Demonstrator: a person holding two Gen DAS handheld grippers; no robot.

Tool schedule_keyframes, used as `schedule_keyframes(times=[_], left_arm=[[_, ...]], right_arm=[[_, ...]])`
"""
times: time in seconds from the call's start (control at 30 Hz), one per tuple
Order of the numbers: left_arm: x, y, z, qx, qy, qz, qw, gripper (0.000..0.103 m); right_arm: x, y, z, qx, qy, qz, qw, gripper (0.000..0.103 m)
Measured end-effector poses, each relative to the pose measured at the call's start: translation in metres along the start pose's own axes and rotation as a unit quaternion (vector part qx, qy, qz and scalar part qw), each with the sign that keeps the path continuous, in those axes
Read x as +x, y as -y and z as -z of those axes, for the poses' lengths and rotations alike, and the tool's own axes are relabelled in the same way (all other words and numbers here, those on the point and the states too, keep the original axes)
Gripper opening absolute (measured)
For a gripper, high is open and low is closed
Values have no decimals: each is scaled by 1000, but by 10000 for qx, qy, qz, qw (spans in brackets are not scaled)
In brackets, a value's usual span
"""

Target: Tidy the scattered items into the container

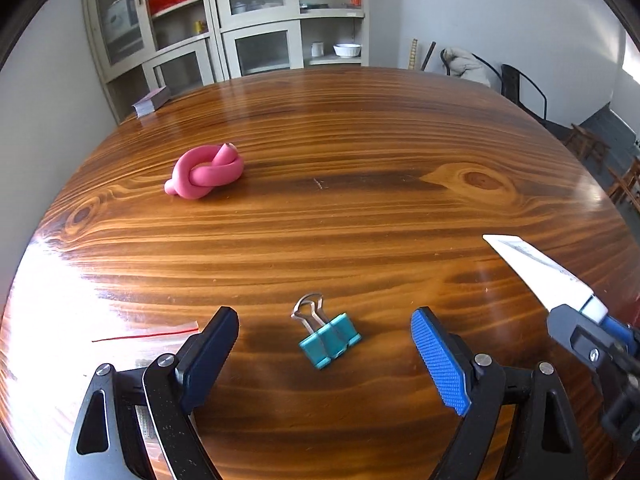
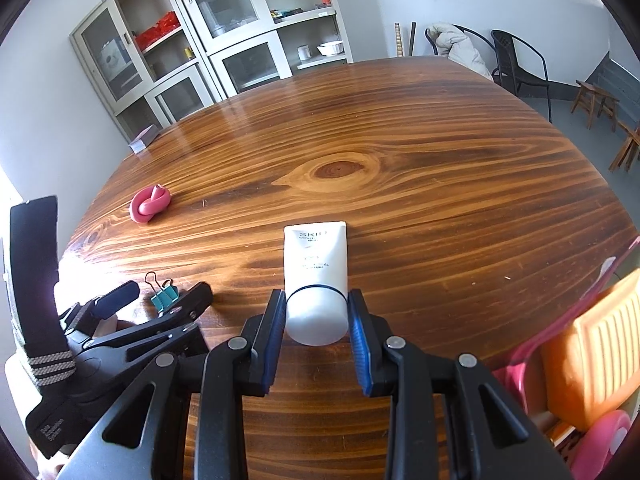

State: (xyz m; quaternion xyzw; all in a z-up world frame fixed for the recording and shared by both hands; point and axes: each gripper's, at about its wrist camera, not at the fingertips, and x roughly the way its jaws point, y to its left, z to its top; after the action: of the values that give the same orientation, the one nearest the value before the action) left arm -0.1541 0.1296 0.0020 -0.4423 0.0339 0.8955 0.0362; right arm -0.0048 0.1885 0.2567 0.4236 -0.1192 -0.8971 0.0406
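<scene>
A teal binder clip (image 1: 329, 338) lies on the wooden table (image 1: 340, 216) between the fingers of my open left gripper (image 1: 325, 336); it also shows in the right wrist view (image 2: 163, 295). A pink knotted toy (image 1: 204, 172) lies farther back on the left, and shows in the right wrist view (image 2: 150, 203). My right gripper (image 2: 316, 310) is shut on the cap end of a white cream tube (image 2: 316, 276), held above the table. The tube (image 1: 536, 272) also enters the left wrist view from the right. A pink container (image 2: 592, 384) holding an orange item (image 2: 600, 352) sits at the right.
A clear plastic bag with a red strip (image 1: 148, 334) lies by the left finger. A small book (image 1: 152, 101) lies at the table's far left edge. Cabinets (image 1: 224, 28), chairs (image 2: 516, 64) and stools (image 2: 596, 104) stand beyond the table.
</scene>
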Motion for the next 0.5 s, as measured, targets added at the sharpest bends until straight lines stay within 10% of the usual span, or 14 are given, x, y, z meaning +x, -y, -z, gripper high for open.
schedule_keyframes(times=[0.5], left_arm=[[-4, -36, 6, 116, -89, 105, 9998, 90]], right_arm=[[-1, -5, 3, -29, -18, -39, 10000, 34]])
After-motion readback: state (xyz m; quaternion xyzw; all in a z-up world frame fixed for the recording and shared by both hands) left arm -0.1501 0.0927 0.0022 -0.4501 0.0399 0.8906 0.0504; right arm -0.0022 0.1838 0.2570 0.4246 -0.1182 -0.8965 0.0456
